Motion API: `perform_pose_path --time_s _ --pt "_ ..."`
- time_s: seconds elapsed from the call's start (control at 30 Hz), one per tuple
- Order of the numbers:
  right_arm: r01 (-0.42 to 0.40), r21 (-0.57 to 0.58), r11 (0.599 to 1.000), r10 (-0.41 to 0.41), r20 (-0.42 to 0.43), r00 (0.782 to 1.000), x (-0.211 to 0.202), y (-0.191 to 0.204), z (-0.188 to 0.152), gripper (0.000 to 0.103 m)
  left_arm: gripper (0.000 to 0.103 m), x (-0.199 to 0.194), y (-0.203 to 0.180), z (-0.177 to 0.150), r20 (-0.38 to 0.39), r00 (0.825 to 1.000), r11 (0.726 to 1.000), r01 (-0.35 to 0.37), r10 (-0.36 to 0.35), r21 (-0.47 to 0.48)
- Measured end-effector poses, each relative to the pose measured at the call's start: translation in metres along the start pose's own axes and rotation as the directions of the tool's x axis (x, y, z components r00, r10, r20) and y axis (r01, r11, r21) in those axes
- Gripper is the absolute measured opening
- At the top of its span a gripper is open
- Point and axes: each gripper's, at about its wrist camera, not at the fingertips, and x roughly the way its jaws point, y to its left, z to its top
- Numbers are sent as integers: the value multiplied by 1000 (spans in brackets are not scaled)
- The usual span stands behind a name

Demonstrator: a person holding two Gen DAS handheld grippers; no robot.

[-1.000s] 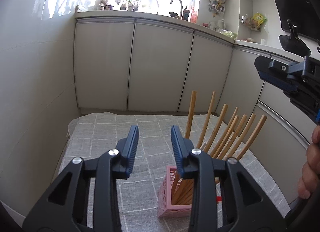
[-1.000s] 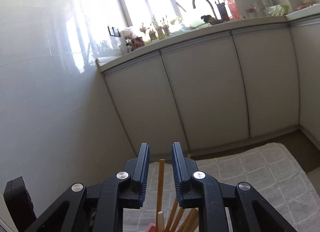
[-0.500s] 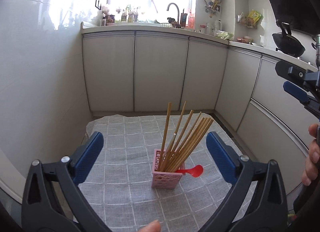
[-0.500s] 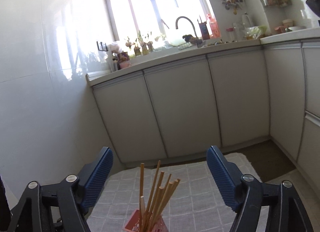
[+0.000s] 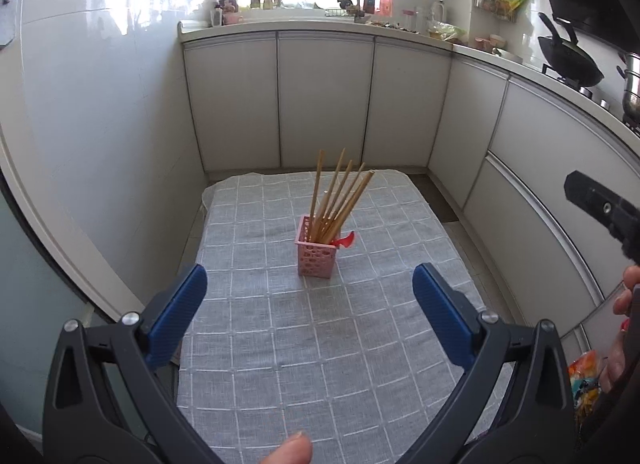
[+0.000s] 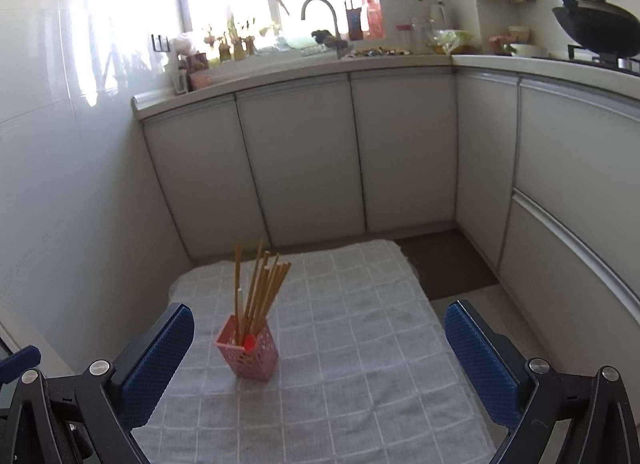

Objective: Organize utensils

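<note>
Both grippers' fingers (image 5: 178, 318) (image 6: 158, 360) spread wide, empty; only left view shows what seems a red spoon (image 5: 345, 241).

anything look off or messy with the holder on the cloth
Nothing much stands out. The pink holder stands upright on the grey cloth, chopsticks fanned inside it. Only the red spoon sits low, poking over the rim. Nothing is spilled, and both grippers hang open, clear of it.
</note>
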Motion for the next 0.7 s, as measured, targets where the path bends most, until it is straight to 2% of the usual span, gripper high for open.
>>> perform_pose_path --time_s 0.17,0.23,0.37,0.7 --pt "103 -44 994 -102 27 994 -36 1 -3 103 102 -26 -8 -6 58 997 999 -52 52 -11" --pt "120 -58 991 -118 30 992 -43 2 -5 103 102 -30 -10 -7 78 995 998 -68 68 0" --pt "119 -82 989 -119 14 993 -43 6 -8 103 102 -33 -12 -8 102 990 996 -93 94 -7" --pt "111 -69 991 -110 17 994 -39 8 -4 103 102 -34 -16 -11 90 994 998 -62 63 -13"
